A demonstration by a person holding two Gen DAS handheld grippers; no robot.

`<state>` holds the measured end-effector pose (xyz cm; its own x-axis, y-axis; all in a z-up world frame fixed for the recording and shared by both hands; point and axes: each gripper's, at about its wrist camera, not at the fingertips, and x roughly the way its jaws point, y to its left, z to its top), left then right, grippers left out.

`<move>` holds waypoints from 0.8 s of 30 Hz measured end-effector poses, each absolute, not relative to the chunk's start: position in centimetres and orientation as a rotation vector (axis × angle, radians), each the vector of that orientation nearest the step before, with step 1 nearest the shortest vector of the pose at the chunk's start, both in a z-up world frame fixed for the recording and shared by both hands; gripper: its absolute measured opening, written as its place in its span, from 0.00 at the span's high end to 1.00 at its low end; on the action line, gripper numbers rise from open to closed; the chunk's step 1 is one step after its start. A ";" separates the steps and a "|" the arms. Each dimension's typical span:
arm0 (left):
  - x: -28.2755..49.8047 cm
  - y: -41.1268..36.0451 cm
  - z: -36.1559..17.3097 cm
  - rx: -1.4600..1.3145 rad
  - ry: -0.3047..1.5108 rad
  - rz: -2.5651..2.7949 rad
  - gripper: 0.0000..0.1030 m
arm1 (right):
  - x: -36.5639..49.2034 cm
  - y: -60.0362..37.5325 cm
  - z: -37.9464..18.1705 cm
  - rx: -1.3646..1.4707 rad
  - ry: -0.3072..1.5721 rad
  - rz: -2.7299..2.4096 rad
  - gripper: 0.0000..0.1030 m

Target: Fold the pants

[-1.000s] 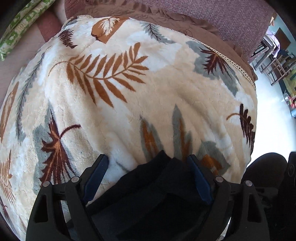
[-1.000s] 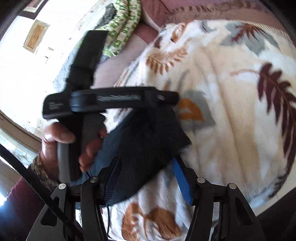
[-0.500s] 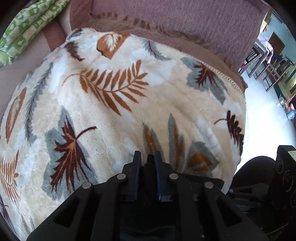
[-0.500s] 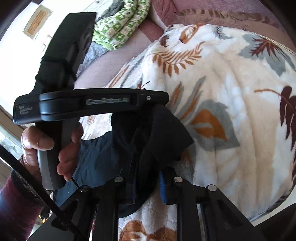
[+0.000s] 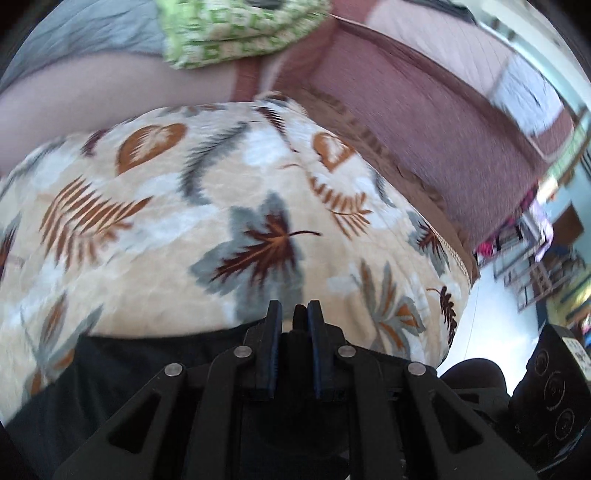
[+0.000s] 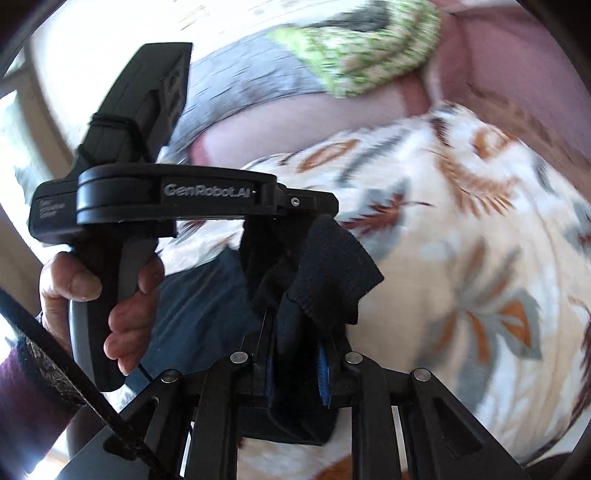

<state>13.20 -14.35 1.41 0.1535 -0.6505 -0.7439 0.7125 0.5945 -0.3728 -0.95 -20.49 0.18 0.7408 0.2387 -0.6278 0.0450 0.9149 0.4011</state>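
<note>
Surface: bed under a leaf-print blanket [image 5: 258, 206]; beyond it a mauve bedspread [image 5: 424, 122]; farthest, a folded green quilt [image 5: 236, 33]. Floor and chairs [image 5: 532, 273] far right.

Change: a second ago both my claws stood spread around the cloth; now they are closed.

Pose: my left claw [image 5: 294, 314] pinches the dark pants [image 5: 122, 373], near edge of the bed. My right claw [image 6: 295, 354] pinches a raised fold [image 6: 325, 273]. My left hand [image 6: 92, 295] grips its handle.

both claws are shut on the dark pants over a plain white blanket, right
Not quite: the blanket is not plain white but cream with brown and grey leaf prints, as the left wrist view shows. The rest holds: the left claw and right claw are each shut on the dark pants.
</note>
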 end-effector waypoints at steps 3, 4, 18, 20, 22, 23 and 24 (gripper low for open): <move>14.3 -10.2 -0.2 -0.037 1.062 -0.913 0.87 | 0.8 -16.9 0.2 0.327 0.763 0.171 0.81; 14.6 -8.9 -0.8 -0.067 1.076 -0.893 0.87 | 0.7 -16.1 0.1 0.310 0.773 0.190 0.81; 11.6 6.0 0.3 -0.351 0.952 -0.626 0.34 | 0.5 -7.4 -1.7 0.139 0.831 0.492 0.37; 10.9 7.4 -0.4 -0.384 0.950 -0.602 0.34 | 0.0 -7.7 -1.2 0.139 0.841 0.524 0.37; 10.4 8.2 -1.5 -0.418 0.969 -0.599 0.34 | -0.9 -8.8 -0.4 0.165 0.841 0.518 0.37; 10.1 8.4 -1.8 -0.430 0.974 -0.600 0.34 | -0.9 -9.7 0.1 0.177 0.838 0.493 0.37; 9.9 8.6 -2.3 -0.445 0.980 -0.604 0.34 | -1.0 -10.4 0.5 0.181 0.836 0.457 0.37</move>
<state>9.90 8.60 -2.32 0.4168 -0.6538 -0.6315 0.2705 0.7525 -0.6005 -0.98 -10.37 0.53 0.5807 0.4588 -0.6725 -0.3193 0.8882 0.3303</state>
